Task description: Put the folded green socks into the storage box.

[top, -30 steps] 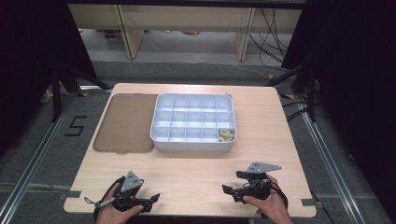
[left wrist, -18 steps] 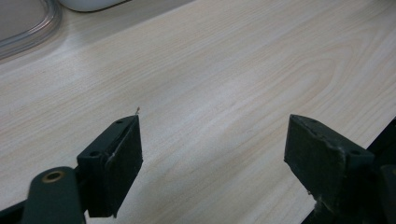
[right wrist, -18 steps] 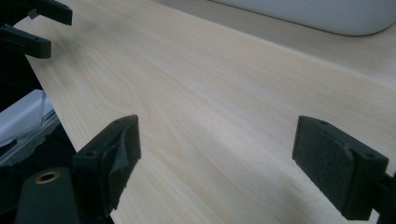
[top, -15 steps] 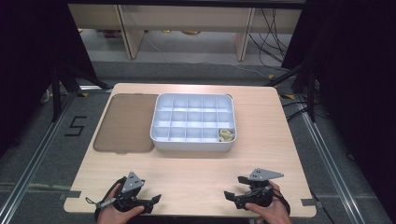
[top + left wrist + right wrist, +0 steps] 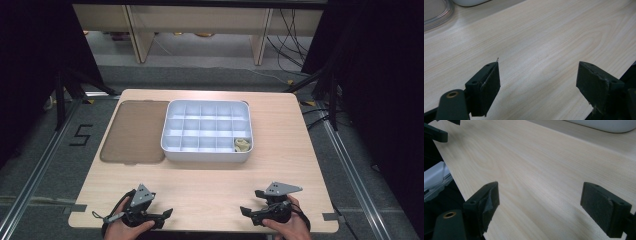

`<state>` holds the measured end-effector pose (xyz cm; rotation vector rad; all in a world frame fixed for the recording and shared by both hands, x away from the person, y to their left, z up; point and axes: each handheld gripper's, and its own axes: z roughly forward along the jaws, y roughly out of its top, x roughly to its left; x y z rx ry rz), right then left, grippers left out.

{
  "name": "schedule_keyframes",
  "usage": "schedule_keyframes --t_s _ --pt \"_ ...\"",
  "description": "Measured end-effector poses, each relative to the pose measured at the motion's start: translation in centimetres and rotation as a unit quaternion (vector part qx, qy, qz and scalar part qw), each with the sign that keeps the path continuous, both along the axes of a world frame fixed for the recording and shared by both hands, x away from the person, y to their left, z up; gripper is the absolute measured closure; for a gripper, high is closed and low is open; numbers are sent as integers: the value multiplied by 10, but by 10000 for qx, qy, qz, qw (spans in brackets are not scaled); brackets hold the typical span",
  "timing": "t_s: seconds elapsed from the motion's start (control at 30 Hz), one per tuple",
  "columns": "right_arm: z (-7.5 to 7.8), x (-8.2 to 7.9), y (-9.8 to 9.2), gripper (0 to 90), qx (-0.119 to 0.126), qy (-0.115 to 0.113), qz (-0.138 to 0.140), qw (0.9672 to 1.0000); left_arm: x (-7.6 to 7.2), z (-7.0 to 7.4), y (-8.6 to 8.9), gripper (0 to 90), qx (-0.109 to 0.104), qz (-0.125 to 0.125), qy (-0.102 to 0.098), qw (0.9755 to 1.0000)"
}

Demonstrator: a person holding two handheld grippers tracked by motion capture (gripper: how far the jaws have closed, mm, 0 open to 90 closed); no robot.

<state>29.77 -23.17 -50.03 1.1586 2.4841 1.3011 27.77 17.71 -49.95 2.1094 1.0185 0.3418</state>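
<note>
A white compartment box (image 5: 207,131) stands open at the middle of the wooden table (image 5: 210,180). One of its front right cells holds a small beige item (image 5: 242,145). The brownish clear lid (image 5: 134,131) lies flat to the box's left. My left gripper (image 5: 162,219) rests at the table's near left edge in a person's hand. Its jaws stand wide open over bare wood (image 5: 537,82). My right gripper (image 5: 249,216) sits at the near right edge, also open and with nothing in it (image 5: 540,205). The two grippers point toward each other.
The lid's rim (image 5: 436,15) and the box's corner (image 5: 469,2) show at the top of the left gripper view. The box's wall (image 5: 606,125) crosses the top right of the right gripper view. Dark floor, cables and frame legs surround the table.
The right gripper has slid a little toward the table's near edge. The left gripper has hardly moved. Both stay open.
</note>
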Motion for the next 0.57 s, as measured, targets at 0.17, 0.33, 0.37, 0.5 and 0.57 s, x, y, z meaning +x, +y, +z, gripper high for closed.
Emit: schedule_keyframes --t_s 0.17,0.33,0.37,0.5,0.57 --pt "0 0 -1 165 -8 -4 -54 10000 0 0 0 186 -2 -37 -8 10000" --pt "1 -1 0 166 42 101 -89 9999 0 -1 -1 187 -24 -28 -4 10000" --pt "0 0 0 166 69 106 -57 9999 0 -1 -1 186 -16 -31 -1 10000" --pt "0 2 -3 166 5 21 -110 9999 0 0 0 186 -30 -44 19 10000" --pt "0 4 -5 166 28 7 -38 10000 0 -1 0 186 -26 -42 22 10000"
